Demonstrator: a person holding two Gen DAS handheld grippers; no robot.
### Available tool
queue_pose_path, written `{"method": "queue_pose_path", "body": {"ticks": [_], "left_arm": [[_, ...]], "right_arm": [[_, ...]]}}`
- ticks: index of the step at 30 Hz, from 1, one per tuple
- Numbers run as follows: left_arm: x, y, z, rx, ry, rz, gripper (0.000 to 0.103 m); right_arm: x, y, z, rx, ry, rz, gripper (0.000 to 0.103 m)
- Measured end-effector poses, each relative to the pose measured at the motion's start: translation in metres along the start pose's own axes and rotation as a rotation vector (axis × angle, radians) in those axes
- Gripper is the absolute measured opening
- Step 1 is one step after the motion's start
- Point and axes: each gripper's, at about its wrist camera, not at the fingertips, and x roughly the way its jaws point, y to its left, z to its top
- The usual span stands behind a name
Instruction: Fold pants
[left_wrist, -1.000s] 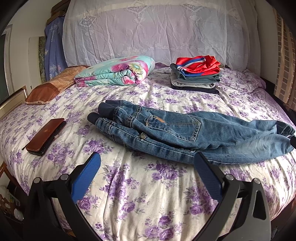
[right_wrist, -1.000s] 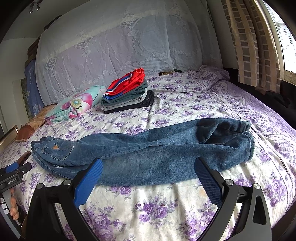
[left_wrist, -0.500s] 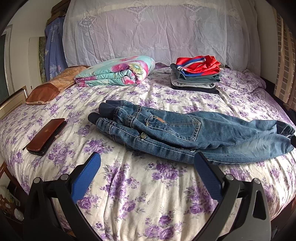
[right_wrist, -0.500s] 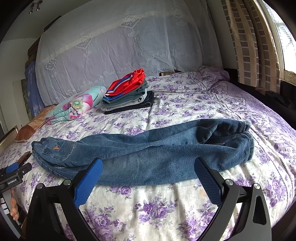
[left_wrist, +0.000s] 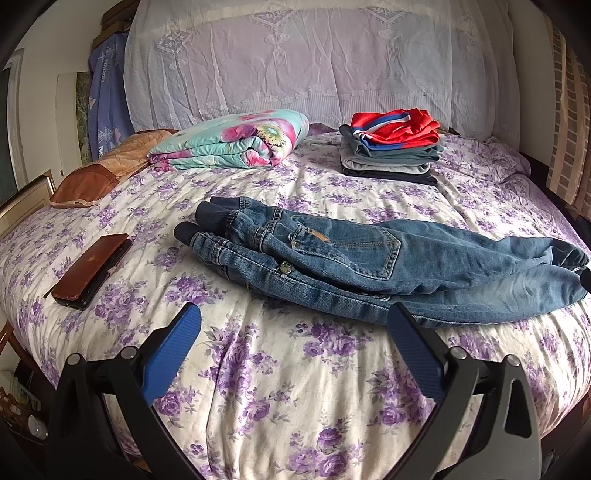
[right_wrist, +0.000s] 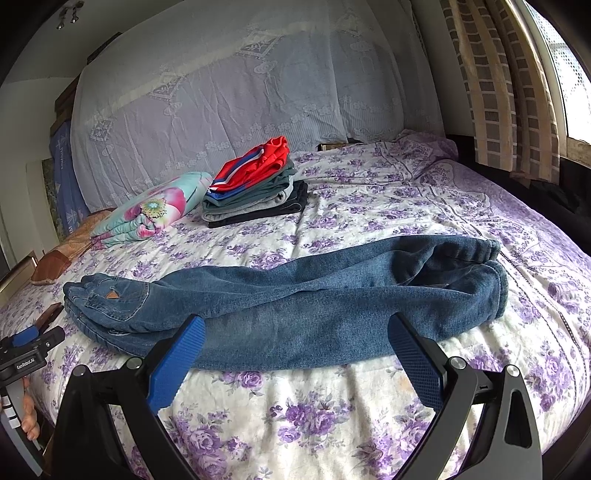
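A wide bed (left_wrist: 280, 387) covered in a white sheet printed with purple flowers fills the room, a pale lace cloth (left_wrist: 295, 59) draped over its headboard. A pair of blue denim pants (left_wrist: 369, 258) lies lengthwise across the bed near its front edge, folded leg over leg, the waistband toward the left edge and the cuffs (right_wrist: 476, 258) toward the right edge. Near the head of the bed sit a folded turquoise blanket with pink flowers (left_wrist: 236, 144) and, beside it toward the right edge, a stack of folded clothes topped by a red garment (left_wrist: 391, 147). A brown cushion (left_wrist: 99, 173) rests at the far left corner. A brown leather wallet-style case (left_wrist: 92, 269) lies near the left edge, apart from the waistband. The left gripper (left_wrist: 293, 321) hovers at the front edge before the waistband, jaws spread wide and empty. The right gripper (right_wrist: 295, 332) hovers before the pant legs, jaws likewise spread and holding nothing.
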Motion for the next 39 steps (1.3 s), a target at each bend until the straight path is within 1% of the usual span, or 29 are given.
{"method": "queue_pose_path", "body": {"ticks": [7,11,14,16,19,21,22,24,25,26,27,29,32,35,36,37,38,39], "left_arm": [[0.003,0.005,-0.002,-0.015,0.001,-0.023,0.098],[0.010,0.025,-0.006,-0.069,0.038,-0.087,0.098],[0.011,0.047,-0.003,-0.158,0.059,-0.213,0.098],[0.012,0.061,0.007,-0.226,0.067,-0.284,0.098],[0.024,0.070,0.030,-0.277,0.086,-0.331,0.098],[0.039,0.070,0.045,-0.311,0.116,-0.356,0.098],[0.050,0.072,0.054,-0.336,0.141,-0.381,0.098],[0.065,0.073,0.067,-0.374,0.162,-0.411,0.098],[0.074,0.075,0.074,-0.397,0.177,-0.421,0.098],[0.083,0.078,0.079,-0.427,0.196,-0.411,0.098],[0.089,0.080,0.079,-0.452,0.207,-0.408,0.098],[0.100,0.085,0.073,-0.514,0.238,-0.431,0.098],[0.109,0.089,0.061,-0.511,0.264,-0.424,0.098],[0.131,0.089,0.037,-0.500,0.352,-0.412,0.097],[0.132,0.089,0.035,-0.486,0.343,-0.414,0.095],[0.126,0.089,0.036,-0.471,0.330,-0.386,0.091],[0.123,0.090,0.038,-0.477,0.324,-0.362,0.076],[0.119,0.091,0.042,-0.479,0.309,-0.340,0.064]], "right_arm": [[0.002,0.000,-0.002,0.001,0.000,-0.005,0.100],[0.004,-0.003,-0.005,-0.004,0.004,-0.015,0.100],[0.008,-0.006,-0.010,-0.011,0.008,-0.028,0.100],[0.009,-0.009,-0.013,-0.014,0.006,-0.036,0.100],[0.009,-0.018,-0.016,-0.004,-0.002,-0.030,0.100],[0.008,-0.025,-0.016,0.017,-0.009,-0.024,0.100],[0.008,-0.029,-0.015,0.030,-0.007,-0.021,0.100],[0.009,-0.036,-0.014,0.056,-0.001,-0.022,0.100],[0.009,-0.040,-0.014,0.069,0.003,-0.024,0.100],[0.009,-0.045,-0.013,0.086,0.006,-0.024,0.100],[0.010,-0.048,-0.013,0.096,0.007,-0.023,0.100],[0.010,-0.053,-0.012,0.110,0.008,-0.028,0.100],[0.014,-0.055,-0.011,0.110,0.007,-0.042,0.100],[0.018,-0.056,-0.011,0.102,0.006,-0.056,0.100],[0.018,-0.056,-0.011,0.098,0.005,-0.063,0.100],[0.017,-0.057,-0.011,0.094,-0.001,-0.075,0.100],[0.016,-0.059,-0.011,0.094,-0.008,-0.086,0.100],[0.014,-0.062,-0.009,0.098,-0.015,-0.098,0.100]]}}
